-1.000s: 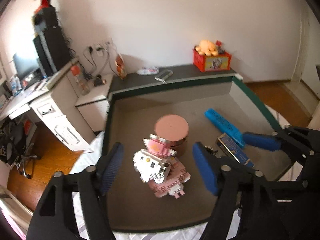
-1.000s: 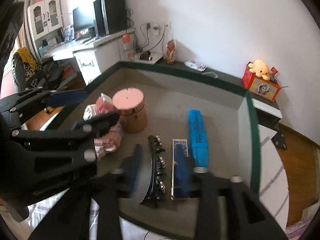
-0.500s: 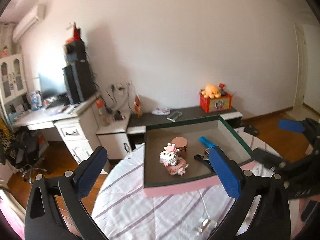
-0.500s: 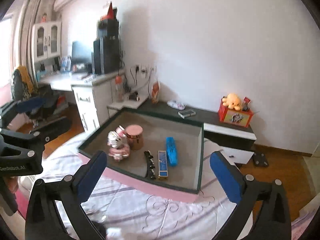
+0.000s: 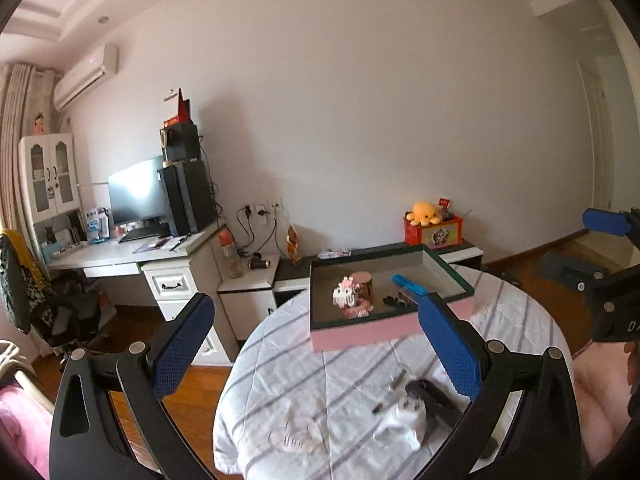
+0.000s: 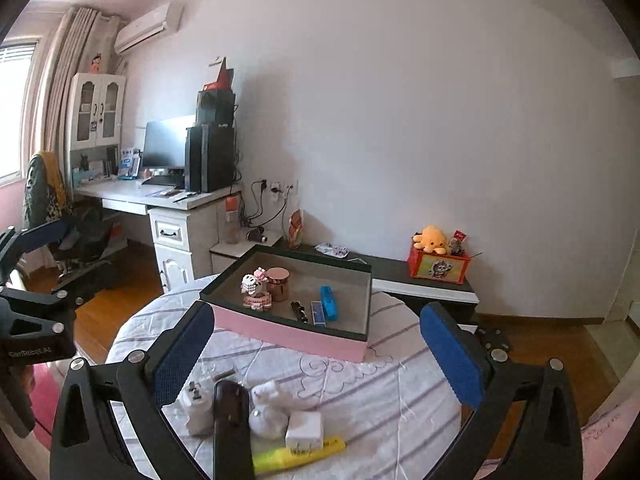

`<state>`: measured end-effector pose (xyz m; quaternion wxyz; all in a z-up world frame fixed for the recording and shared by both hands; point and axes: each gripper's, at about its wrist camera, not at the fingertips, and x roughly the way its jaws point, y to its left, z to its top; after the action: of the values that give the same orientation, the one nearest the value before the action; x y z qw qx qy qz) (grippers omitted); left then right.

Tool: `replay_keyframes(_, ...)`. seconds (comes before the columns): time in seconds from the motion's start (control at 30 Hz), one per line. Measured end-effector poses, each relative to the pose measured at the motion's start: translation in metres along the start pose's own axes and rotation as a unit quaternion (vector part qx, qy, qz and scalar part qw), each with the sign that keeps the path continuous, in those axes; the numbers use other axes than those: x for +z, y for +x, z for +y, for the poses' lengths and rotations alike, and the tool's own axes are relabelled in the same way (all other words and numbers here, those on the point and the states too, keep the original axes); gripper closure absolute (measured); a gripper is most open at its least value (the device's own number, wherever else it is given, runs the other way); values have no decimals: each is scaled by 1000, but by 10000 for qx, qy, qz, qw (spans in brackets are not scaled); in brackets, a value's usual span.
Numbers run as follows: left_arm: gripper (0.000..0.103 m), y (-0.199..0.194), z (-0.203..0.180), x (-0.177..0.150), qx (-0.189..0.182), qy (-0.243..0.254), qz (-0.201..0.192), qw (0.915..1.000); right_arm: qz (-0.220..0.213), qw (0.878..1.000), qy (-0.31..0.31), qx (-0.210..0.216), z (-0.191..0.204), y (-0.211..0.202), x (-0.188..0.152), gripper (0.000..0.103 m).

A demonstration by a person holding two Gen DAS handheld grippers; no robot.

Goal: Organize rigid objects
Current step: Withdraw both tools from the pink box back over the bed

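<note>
A pink box with a green rim (image 5: 360, 336) (image 6: 288, 332) stands at the far side of a round table. Inside it are a white-and-pink brick figurine (image 5: 348, 294) (image 6: 254, 286), a copper tin (image 6: 279, 282), a black clip (image 6: 299, 311), a small blue-and-gold box (image 6: 317, 312) and a long blue item (image 5: 408, 284) (image 6: 329, 302). My left gripper (image 5: 316, 320) hovers well back from the box, open and empty. My right gripper (image 6: 316, 320) is likewise open and empty, above the table's near side.
On the striped cloth near me lie a black object (image 6: 228, 404), white plug adapters (image 6: 198, 404), a white cube (image 6: 304, 430) and a yellow marker (image 6: 304, 454). A desk with a monitor (image 5: 136, 196) stands to the left. A low cabinet behind carries a red box (image 6: 438, 268).
Both grippers have drawn back and upward from inside the box, which now looks small and distant. Their jaws have spread wider, with nothing in them.
</note>
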<state>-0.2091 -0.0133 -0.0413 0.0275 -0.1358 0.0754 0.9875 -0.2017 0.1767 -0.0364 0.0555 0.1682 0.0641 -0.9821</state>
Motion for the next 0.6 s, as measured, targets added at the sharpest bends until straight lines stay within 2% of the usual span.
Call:
replay_keyframes(0.2, 0, -28, 6, -8, 43, -63, -51, 10000, -91, 9998, 56, -193, 3, -27, -9, 0)
replay_keyframes(0.4, 0, -47, -2, -14, -212, 20, -65, 9998, -73, 9996, 176, -218, 4, -49, -21, 0)
replay_keyframes(0.6, 0, -56, -9, -16, -295, 80, -77, 9995, -46, 9994, 159, -312, 2, -64, -28, 0)
